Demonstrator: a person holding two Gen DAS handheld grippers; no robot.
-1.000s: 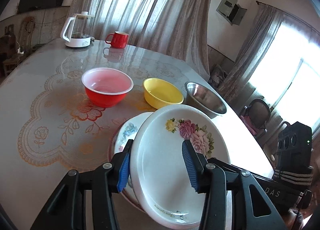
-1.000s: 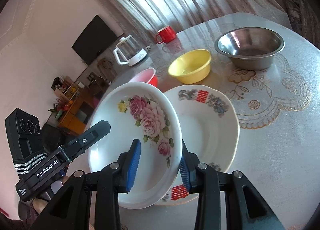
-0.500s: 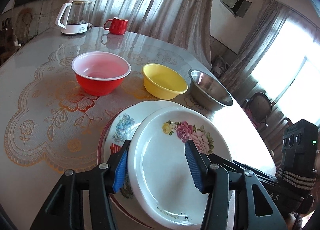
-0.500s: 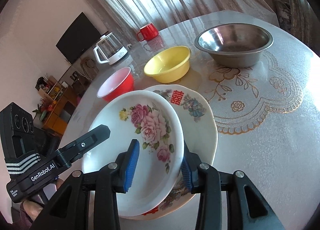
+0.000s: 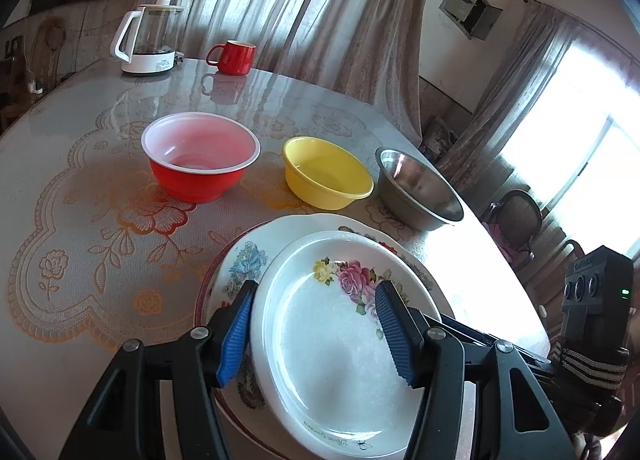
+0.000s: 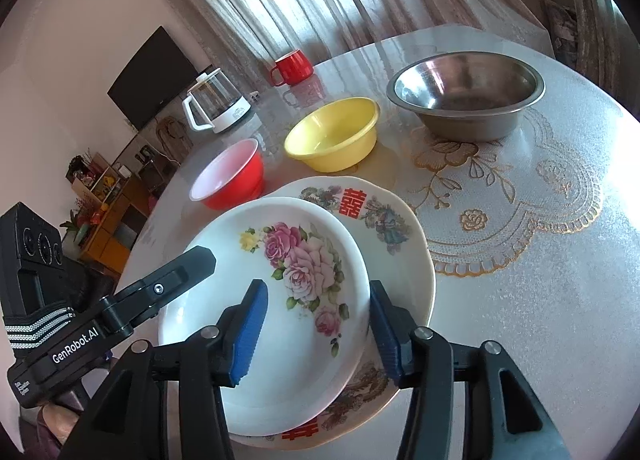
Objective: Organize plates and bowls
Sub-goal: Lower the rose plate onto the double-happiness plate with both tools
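Note:
A white plate with pink roses (image 5: pixel 332 372) (image 6: pixel 288 260) lies on a larger scalloped plate with red characters (image 5: pixel 248 256) (image 6: pixel 400 260) at the table's near edge. My left gripper (image 5: pixel 316 332) straddles the rose plate's left rim. Its jaws are opening, and the blue pads stand off the rim. My right gripper (image 6: pixel 316 332) straddles the right rim the same way, jaws opening, pads apart from the plate. Behind the plates stand a red bowl (image 5: pixel 200 156) (image 6: pixel 232 176), a yellow bowl (image 5: pixel 326 172) (image 6: pixel 332 132) and a steel bowl (image 5: pixel 416 188) (image 6: pixel 468 96).
A red mug (image 5: pixel 234 56) (image 6: pixel 292 66) and a glass kettle (image 5: pixel 150 38) (image 6: pixel 216 104) stand at the table's far side by the curtains. The round table (image 5: pixel 80 260) has a lace-pattern cover. A chair (image 5: pixel 516 220) stands off its right edge.
The rose plate has come down from a tilt to lie flat on the larger plate. Both grippers' jaws have widened off its rim.

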